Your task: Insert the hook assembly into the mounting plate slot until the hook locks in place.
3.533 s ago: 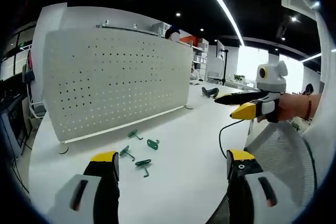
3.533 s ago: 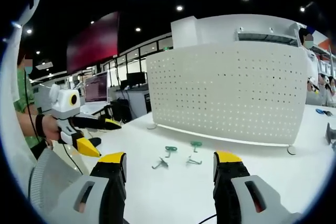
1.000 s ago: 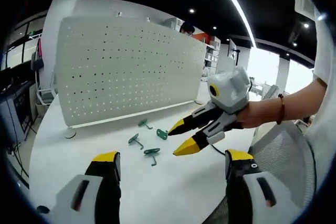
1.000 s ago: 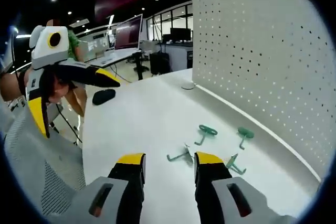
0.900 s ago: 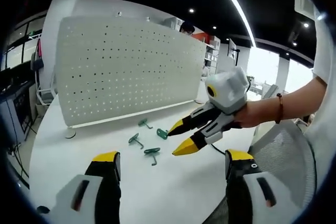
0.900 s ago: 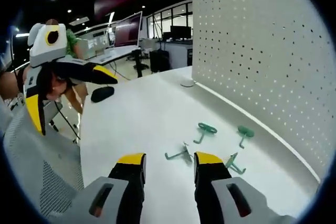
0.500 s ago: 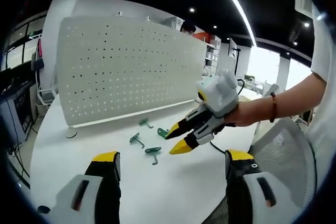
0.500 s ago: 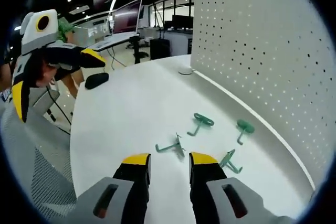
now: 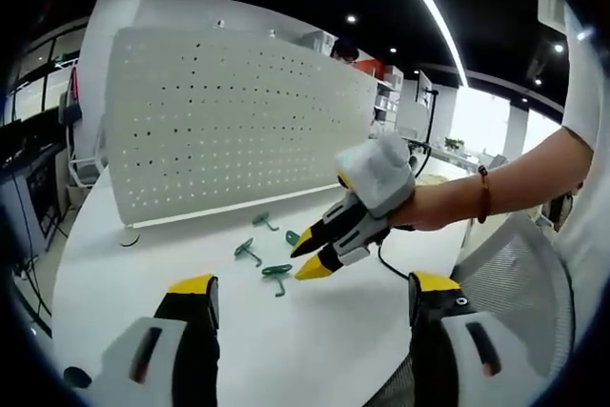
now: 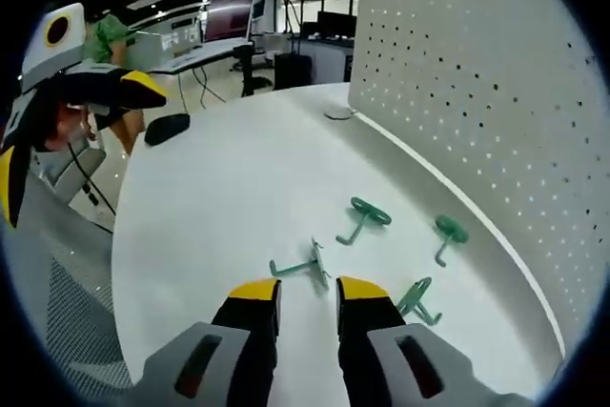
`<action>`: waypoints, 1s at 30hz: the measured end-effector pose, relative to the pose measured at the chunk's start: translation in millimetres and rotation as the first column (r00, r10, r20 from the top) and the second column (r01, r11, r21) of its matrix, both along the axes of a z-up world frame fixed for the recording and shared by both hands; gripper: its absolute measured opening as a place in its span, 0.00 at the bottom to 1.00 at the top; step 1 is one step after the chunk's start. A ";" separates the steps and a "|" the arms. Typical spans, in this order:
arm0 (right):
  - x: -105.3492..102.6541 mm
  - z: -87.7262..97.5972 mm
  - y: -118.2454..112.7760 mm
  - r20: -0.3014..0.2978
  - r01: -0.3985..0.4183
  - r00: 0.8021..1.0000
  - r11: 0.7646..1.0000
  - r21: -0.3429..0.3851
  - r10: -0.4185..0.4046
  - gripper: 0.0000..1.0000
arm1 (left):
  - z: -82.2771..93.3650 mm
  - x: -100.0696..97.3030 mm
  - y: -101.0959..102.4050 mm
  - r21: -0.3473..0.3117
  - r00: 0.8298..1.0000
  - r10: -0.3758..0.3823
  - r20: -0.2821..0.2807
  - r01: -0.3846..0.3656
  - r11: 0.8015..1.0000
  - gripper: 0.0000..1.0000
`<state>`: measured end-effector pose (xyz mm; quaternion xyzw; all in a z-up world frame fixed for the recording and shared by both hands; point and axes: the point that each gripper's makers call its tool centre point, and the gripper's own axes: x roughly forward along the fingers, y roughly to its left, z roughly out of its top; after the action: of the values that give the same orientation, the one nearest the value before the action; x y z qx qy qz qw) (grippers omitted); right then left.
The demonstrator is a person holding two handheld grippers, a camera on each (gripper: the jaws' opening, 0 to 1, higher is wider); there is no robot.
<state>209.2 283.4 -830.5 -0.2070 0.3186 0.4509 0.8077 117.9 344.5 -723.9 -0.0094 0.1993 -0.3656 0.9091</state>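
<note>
Four small green metal hooks lie loose on the white round-edged table (image 9: pixel 315 331), in front of the upright white perforated mounting plate (image 9: pixel 229 121), none of them in its holes. In the right gripper view the nearest green hook (image 10: pixel 300 266) lies flat just beyond the yellow tips of the right gripper (image 10: pixel 308 295); a second green hook (image 10: pixel 362 217) and a third green hook (image 10: pixel 446 234) lie farther on toward the plate's foot, and a fourth green hook (image 10: pixel 416 298) lies just right of the right-hand jaw.

Compared with a second ago, the right gripper has come down and closer to the nearest hook, and its jaws have narrowed: they now stand a small gap apart, holding nothing, with the hook just ahead of the gap and not touching either tip that can be seen. In the left gripper view the right gripper (image 9: pixel 307 256), held in a person's hand (image 9: pixel 429 212), has sunk from above the hooks to just beside them, its yellow tips pointing down at the table.

The left gripper (image 9: pixel 310 285) is where it was, raised and well back from the hooks, jaws wide apart and empty. The hooks themselves have not moved.
</note>
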 end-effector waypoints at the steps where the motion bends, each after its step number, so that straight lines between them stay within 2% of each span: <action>1: 0.5 -0.4 0.9 -0.001 -0.002 1.000 1.000 -0.006 0.002 0.21 | -0.4 -0.2 0.8 0.000 1.000 0.002 -0.002 -0.002 1.000 0.83; 20: 12.8 -19.0 2.6 -0.024 -0.035 0.999 0.995 -0.096 0.033 0.16 | -2.7 -3.3 -0.3 -0.005 1.000 0.008 -0.006 -0.008 1.000 0.82; 30: 15.8 -20.6 4.7 -0.005 -0.077 0.997 0.989 -0.128 0.077 0.11 | -4.0 -4.1 1.6 -0.003 1.000 0.014 -0.009 -0.014 1.000 0.82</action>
<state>224.9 288.1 -851.0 -0.2705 0.3389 0.4603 0.7747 113.9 346.1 -727.9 -0.0140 0.2028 -0.3595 0.9107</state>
